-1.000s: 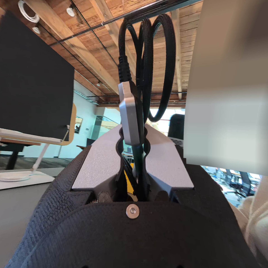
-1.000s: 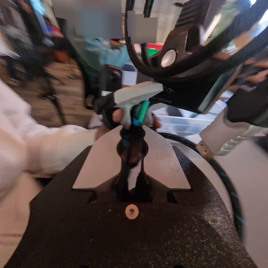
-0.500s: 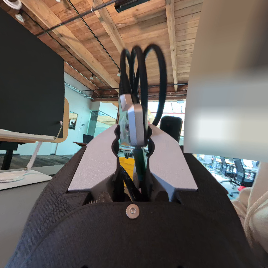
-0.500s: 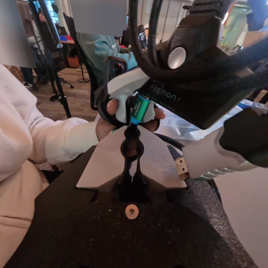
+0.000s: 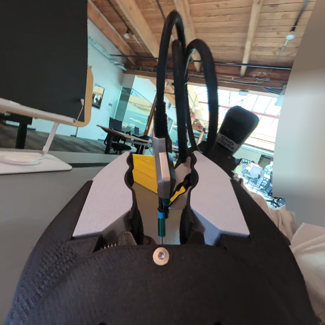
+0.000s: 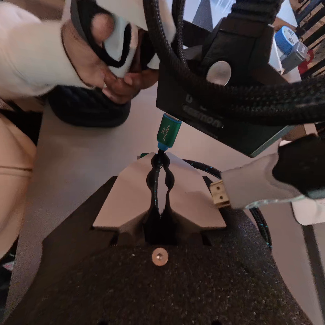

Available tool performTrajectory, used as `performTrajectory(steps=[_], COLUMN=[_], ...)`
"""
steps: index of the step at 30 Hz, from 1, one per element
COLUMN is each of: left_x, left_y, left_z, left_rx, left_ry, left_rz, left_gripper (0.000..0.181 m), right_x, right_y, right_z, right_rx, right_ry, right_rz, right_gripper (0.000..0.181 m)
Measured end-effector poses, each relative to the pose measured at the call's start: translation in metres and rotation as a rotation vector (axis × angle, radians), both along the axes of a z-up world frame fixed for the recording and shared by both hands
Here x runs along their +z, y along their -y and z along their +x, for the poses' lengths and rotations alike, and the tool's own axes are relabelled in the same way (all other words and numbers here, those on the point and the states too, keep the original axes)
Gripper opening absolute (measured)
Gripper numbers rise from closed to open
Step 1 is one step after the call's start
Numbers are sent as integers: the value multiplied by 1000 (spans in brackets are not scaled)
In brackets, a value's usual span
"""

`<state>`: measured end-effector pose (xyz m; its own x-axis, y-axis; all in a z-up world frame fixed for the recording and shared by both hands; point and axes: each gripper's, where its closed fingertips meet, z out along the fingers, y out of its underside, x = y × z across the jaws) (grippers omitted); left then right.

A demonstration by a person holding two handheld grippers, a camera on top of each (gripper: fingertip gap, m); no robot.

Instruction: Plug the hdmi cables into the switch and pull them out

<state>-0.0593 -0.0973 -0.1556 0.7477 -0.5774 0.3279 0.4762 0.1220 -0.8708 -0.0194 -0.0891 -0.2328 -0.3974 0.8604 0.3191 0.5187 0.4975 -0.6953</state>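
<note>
In the left wrist view my left gripper (image 5: 161,158) is open, its jaws wide apart. The black, silver-edged HDMI switch (image 5: 163,168) hangs edge-on between the fingers, and neither pad presses it. Black braided cables (image 5: 198,88) loop above it. In the right wrist view my right gripper (image 6: 160,154) is shut on the blue-flecked cable just behind a green HDMI plug (image 6: 168,131). The plug's tip meets the lower edge of the switch (image 6: 228,114); how deep it sits is hidden. A silver plug with a gold tip (image 6: 219,195) hangs free at the right. A second green plug (image 5: 161,226) shows low between the left fingers.
A black panel on a white stand (image 5: 44,52) stands on the grey table (image 5: 35,193) at left. A yellow object (image 5: 144,170) lies behind the fingers. In the right wrist view a person's hand and cream sleeve (image 6: 35,52) are at upper left, and a blue tape roll (image 6: 283,37) is at upper right.
My left gripper has opened and let go of the switch. Both views have tilted down toward the table. My right gripper stays shut on the green plug's cable.
</note>
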Motion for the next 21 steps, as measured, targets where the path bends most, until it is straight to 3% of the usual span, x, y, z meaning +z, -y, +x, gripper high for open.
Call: performTrajectory(steps=[4,12,16,18,21], left_x=[-8,-21,-27,-27,-29], left_y=[-8,-17,-18,-18,-19], left_z=[19,-3,2,3,-1], left_rx=[-89,-35,5,-10,4], left_ry=[-1,200,131,152,183], left_rz=[-65,-146,-147,-148,-152], left_gripper=[61,31,28,28,29], right_x=[1,14,42,42,16], right_y=[9,1,0,3,2], right_z=[6,10,-5,-5,-12], right_rx=[70,114,30,15,-58], right_ry=[68,67,-258,-325,-260], right_rz=[68,315,334,318,344], right_gripper=[6,1,3,25,59])
